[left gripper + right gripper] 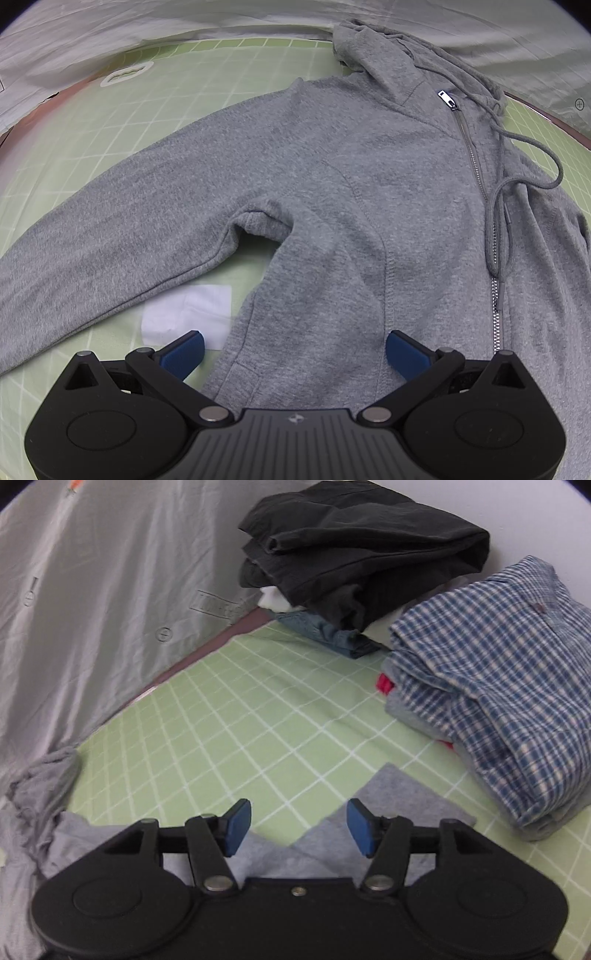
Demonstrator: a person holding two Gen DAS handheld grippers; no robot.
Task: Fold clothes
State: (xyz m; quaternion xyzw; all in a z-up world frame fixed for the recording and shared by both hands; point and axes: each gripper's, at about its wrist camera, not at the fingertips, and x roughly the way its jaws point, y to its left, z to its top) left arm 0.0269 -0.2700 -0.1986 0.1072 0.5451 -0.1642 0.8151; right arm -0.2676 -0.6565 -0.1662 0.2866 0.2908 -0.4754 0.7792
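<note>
Two grippers, and neither is gripping anything: your left gripper [293, 349] is hanging spread wide over the grey hoodie [314, 192], which is lying flat and zipped on the green grid mat [192, 74]. Your right gripper [298, 827] is sitting released above a grey sleeve [399, 797], with folded stacks [491, 672] piling up toward the mat's far edge.

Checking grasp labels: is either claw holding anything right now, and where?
Nothing held. Left claw open above the hoodie hem; right claw open over the sleeve cuff, pads clear of cloth.
</note>
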